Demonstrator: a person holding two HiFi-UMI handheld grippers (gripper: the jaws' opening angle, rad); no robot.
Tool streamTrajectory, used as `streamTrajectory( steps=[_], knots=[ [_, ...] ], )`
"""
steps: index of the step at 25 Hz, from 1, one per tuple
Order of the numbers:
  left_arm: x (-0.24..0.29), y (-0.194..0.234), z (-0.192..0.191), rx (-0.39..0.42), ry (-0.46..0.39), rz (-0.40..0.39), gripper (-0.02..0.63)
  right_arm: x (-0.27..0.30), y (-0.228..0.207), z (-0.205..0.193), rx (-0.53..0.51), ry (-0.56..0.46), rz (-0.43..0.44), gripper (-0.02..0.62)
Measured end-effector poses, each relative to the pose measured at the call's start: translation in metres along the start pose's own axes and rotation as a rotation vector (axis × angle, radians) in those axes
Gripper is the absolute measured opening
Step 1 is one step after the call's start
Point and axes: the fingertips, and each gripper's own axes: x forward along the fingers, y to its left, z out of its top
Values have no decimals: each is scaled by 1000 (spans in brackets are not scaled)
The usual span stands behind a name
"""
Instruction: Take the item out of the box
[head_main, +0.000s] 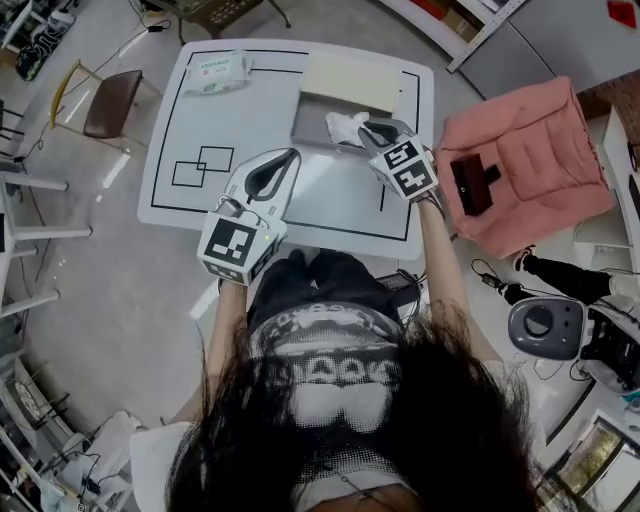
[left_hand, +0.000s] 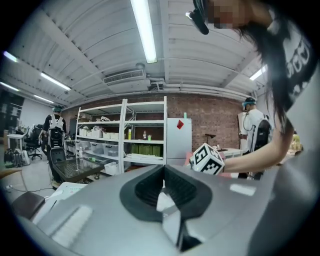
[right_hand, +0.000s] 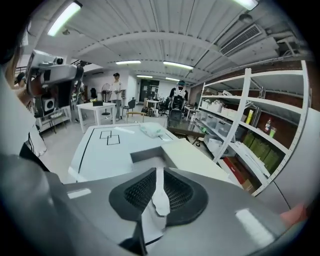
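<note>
Far left on the worktop (head_main: 200, 110) sits a wipes pack (head_main: 218, 72), well apart from the action and not part of this. Next over, left gripper (head_main: 283, 165) hovers above the near middle of the worktop, pointing up toward the box; its jaws are together with nothing of the task between them, only a pale sliver that looks like its own part. The box (head_main: 312, 122) is at the far edge, centre-right, with its cream lid folded back away from the person and its grey wall facing them. The white item (head_main: 347, 127) sits crumpled at the box's near right corner, and I can't tell whether it is fully clear of the rim. Right gripper (head_main: 372, 130) is right on it, jaws closed, and in the right gripper view a thin white strip is pinched between the pads and runs along the jaw line, with the box wall straight ahead. Key relation: the item is at the right gripper's tip and the box lies beyond it, so the exit looks like up and back toward the person. The left gripper is clearly the farther one. Risk, my guess: limp material snagging on the wall. Off the worktop to the far right is a pink quilted cover (head_main: 530, 150).
</note>
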Motion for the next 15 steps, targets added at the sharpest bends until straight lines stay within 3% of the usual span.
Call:
streamTrajectory(
  steps=[8, 15],
  knots=[
    [11, 13, -9, -20, 28, 79, 0, 69, -4, -40, -106, 214, 153, 83],
    [6, 22, -13, -35, 30, 120, 0, 107, 7, -67, -185, 365, 239, 94]
  ],
)
